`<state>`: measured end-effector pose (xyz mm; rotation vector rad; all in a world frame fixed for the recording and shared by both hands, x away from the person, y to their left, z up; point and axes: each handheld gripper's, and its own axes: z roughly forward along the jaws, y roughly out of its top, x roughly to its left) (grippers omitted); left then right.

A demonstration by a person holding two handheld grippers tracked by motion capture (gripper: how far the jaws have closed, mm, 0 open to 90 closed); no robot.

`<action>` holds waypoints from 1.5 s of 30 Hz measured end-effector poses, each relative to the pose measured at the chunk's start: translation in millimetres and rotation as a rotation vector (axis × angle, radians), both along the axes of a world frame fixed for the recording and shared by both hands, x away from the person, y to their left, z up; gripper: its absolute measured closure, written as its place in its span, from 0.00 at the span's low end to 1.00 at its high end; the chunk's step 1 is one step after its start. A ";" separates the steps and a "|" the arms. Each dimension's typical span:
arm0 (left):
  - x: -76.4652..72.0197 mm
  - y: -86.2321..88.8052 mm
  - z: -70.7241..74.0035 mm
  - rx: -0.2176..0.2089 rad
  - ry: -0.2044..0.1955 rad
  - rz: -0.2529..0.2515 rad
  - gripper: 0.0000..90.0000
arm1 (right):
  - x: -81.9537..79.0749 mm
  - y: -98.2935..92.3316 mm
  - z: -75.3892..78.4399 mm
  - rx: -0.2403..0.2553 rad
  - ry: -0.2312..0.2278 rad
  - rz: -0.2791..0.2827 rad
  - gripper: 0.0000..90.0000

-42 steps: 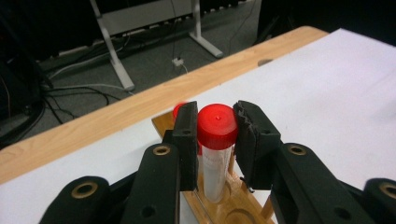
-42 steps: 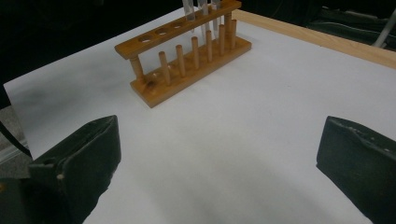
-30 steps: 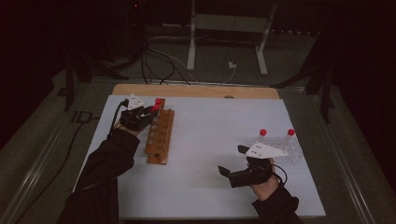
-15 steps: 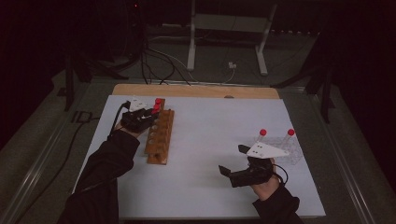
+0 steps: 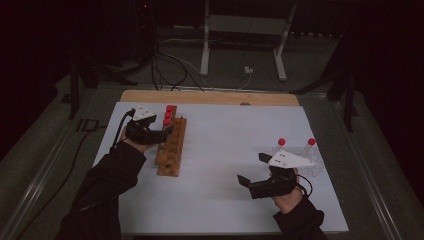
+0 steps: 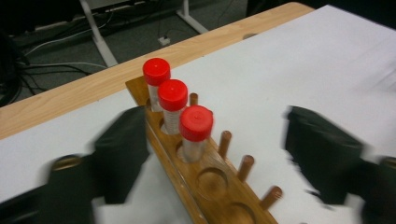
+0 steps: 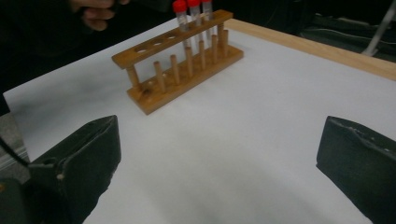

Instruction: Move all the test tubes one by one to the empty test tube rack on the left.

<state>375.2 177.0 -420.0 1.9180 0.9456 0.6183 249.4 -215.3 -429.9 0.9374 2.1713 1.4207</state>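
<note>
Step in hand, as I judge it: loading red-capped tubes into the wooden rack (image 5: 171, 145); the third tube (image 6: 195, 133) now stands seated in its hole, upright behind two others (image 6: 164, 98). My left claw (image 5: 165, 134) has just been opening: its jaws stand wide apart, with nothing pressed between them. In the left gripper view the released tube sits between and beyond the jaws, toward 12 o'clock, and the next empty hole (image 6: 211, 179) lies just nearer me at about 6 o'clock from it. My right claw (image 5: 254, 171) rests low over the white sheet (image 5: 235, 135), jaws also spread, holding nothing; the rack is well apart at its 11 o'clock in the high view. Two spare capped tubes (image 5: 281, 145) stand in a clear holder (image 5: 300, 159) at the right claw's 1 o'clock, near it. Next move, in my judgement, calls for closing on one of these by its body below the cap, lifting straight up.
</note>
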 end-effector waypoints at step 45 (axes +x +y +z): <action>-98.9 -2.0 -26.2 -0.065 0.013 -0.295 0.01 | 61.4 -71.5 -38.3 -0.159 0.064 -0.456 0.36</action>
